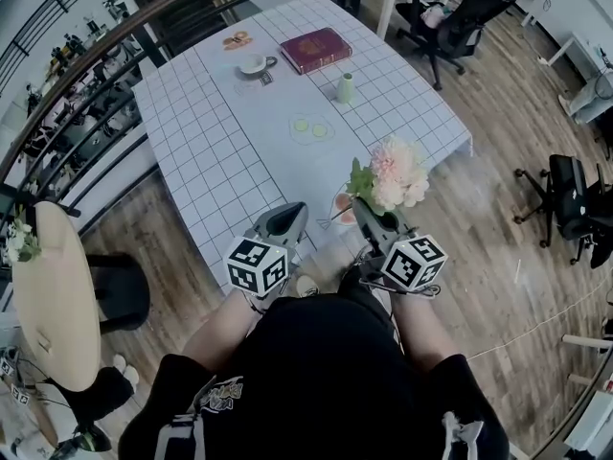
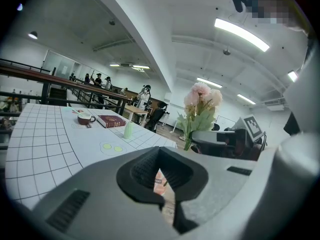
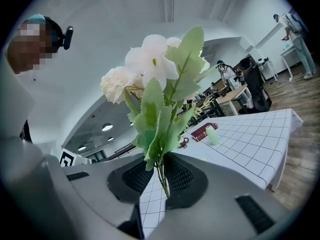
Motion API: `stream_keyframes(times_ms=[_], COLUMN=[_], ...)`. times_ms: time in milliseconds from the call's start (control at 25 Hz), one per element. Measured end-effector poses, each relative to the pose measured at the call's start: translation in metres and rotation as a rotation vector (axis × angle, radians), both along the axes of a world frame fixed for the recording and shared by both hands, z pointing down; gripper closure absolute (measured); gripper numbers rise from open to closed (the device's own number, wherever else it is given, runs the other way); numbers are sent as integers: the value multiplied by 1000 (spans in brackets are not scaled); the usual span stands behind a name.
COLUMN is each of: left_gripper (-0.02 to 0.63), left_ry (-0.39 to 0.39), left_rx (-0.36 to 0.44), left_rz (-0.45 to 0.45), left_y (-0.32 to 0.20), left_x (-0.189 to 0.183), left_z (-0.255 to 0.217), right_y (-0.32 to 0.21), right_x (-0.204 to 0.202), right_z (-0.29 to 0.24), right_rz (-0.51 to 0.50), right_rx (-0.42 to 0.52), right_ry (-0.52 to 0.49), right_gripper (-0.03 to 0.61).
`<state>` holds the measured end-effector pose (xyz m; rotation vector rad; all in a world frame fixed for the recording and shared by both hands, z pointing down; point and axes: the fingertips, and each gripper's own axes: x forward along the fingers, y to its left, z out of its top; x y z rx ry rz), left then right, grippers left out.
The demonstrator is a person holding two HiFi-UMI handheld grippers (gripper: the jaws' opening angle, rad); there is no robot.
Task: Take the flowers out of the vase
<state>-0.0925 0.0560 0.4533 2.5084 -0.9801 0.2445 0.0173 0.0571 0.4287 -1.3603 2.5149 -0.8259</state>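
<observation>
A bunch of pale pink and white flowers with green leaves stands up from my right gripper, which is shut on the thin stems just off the table's near edge. The blooms fill the right gripper view. My left gripper hovers beside it to the left, shut with nothing held. From the left gripper view the flowers rise at the right. A small pale green vase stands empty on the far part of the table.
The table's white grid cloth carries a red book, a cup on a saucer and a mat with two green discs. A pinkish container sits below the grippers. Office chairs stand right, a round wooden table left.
</observation>
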Motion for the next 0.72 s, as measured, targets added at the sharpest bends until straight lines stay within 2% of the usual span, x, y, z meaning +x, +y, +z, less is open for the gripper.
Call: stream_keyframes(times_ms=[720], left_gripper=[606], left_ry=[2], left_rx=[8], left_rz=[37], left_y=[3], left_x=[3], left_z=[2], right_y=[-1], right_x=[-4], right_z=[4], right_rz=[9], right_rx=[-11], right_ry=[3], right_gripper=[505])
